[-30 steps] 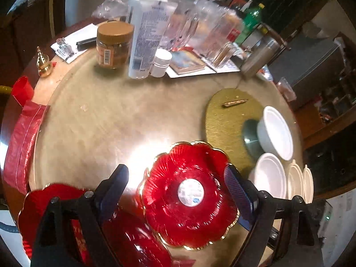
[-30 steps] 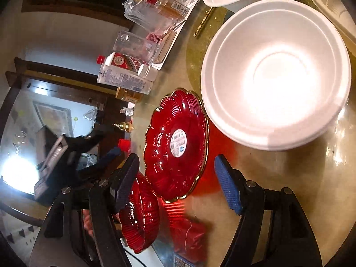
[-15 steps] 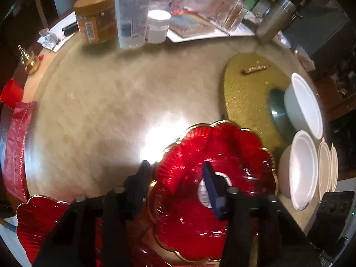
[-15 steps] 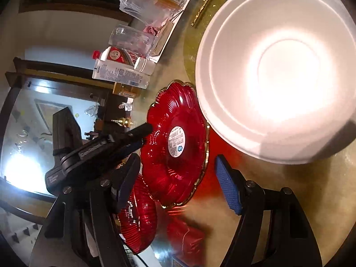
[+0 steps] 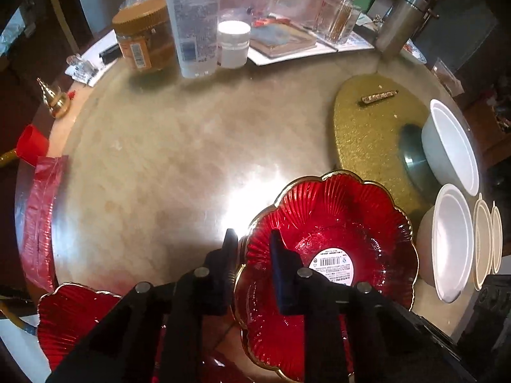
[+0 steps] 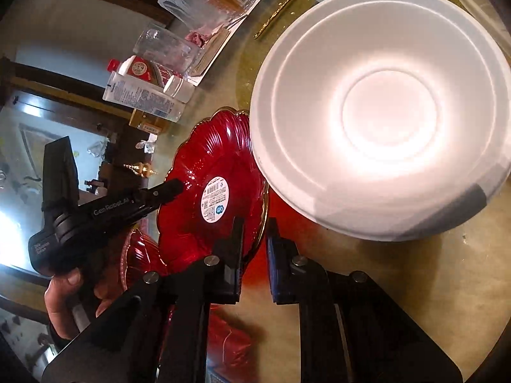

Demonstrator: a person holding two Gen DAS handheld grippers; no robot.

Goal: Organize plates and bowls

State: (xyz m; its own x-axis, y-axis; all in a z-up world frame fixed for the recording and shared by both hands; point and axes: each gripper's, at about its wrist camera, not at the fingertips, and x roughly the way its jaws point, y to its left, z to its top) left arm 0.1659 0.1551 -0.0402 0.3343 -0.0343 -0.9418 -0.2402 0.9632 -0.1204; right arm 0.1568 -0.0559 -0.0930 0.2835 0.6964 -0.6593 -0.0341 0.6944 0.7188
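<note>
1. The left gripper [image 5: 250, 249] is pinching the gold rim of the red flower-shaped plate [image 5: 332, 242], low and right of the middle in the left wrist picture.
2. The right gripper [image 6: 254, 239] is pinching the same plate's other edge, with its jaws nearly pressed together.
3. A second red plate [image 5: 73, 316] is sitting in the lower left corner on the tabletop [image 5: 179, 166].
4. Two white bowls [image 5: 452, 150] are resting at the right side, beside the gold mat [image 5: 370, 131].
5. A peanut butter jar [image 5: 143, 36] is standing at the top.
</note>
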